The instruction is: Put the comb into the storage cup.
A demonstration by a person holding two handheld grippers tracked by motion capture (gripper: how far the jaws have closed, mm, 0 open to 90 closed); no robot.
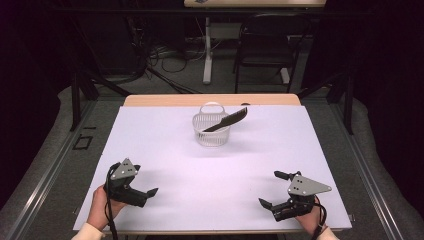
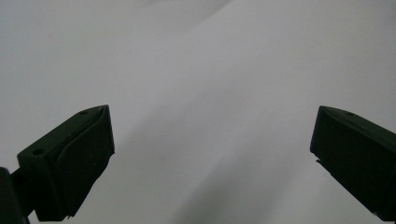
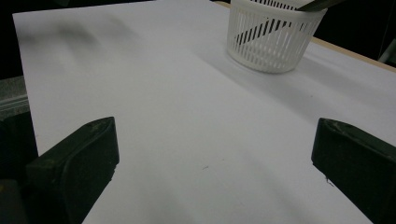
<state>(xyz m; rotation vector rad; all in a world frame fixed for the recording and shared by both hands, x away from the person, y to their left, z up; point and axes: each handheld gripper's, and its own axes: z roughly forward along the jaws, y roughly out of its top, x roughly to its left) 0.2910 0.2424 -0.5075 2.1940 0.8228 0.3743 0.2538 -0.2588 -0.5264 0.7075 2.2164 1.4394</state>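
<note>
Both tongs gape apart, empty: left tongs point(image 1: 145, 192) lower left, right tongs point(image 1: 274, 189) lower right; comb point(image 1: 226, 120) leans in basket point(image 1: 212, 136), upper centre.

High view overhead, facing forward-down; right gripper view low, sharing basket point(image 1: 212, 131); left close on table point(image 2: 196, 70).

A white slatted basket point(image 1: 212, 131) is set upright at the far middle of the table. A dark comb point(image 1: 227, 120) is leaned inside it, its end jutting over the rim.
</note>
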